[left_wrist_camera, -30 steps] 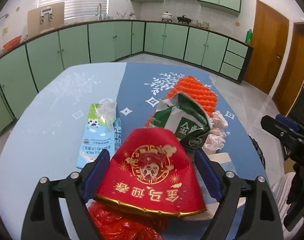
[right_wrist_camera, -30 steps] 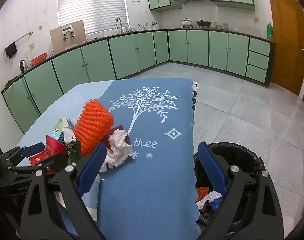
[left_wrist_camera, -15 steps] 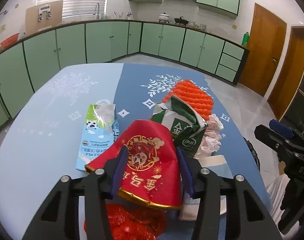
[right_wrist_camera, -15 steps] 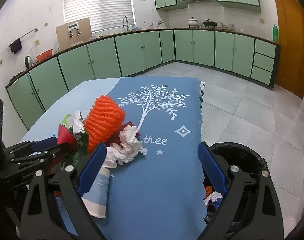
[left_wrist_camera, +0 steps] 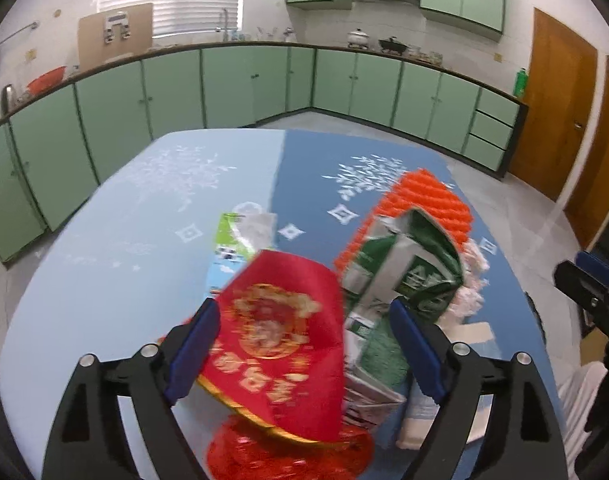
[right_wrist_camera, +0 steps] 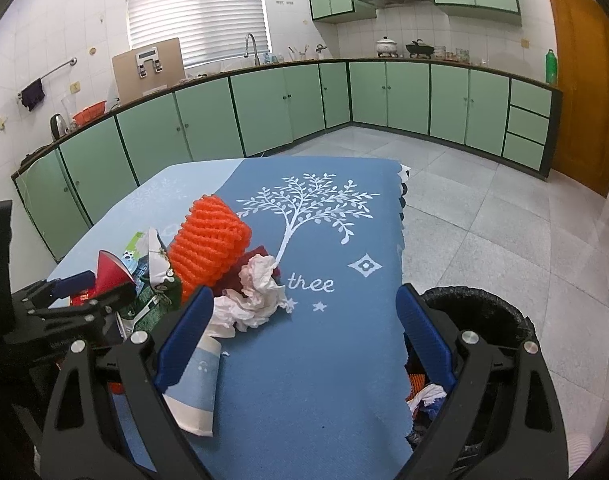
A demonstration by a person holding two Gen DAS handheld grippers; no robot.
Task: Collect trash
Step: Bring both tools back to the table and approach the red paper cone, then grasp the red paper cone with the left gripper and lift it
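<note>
Black-lined bin [right_wrist_camera: 500,320] beside table [right_wrist_camera: 324,360]: holds orange and white scraps, mostly hidden. Left gripper [left_wrist_camera: 304,344] opening around blurred red packet [left_wrist_camera: 280,332]; right gripper [right_wrist_camera: 304,332] released, empty.

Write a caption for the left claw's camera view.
Left claw opening around a red envelope, beside a green carton and orange netting.

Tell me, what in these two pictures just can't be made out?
- Print on the red paper hat: motion-blurred, left wrist view.
- Bin contents: mostly hidden by the right gripper and table edge.
- Milk carton: largely covered by the hat.
</note>
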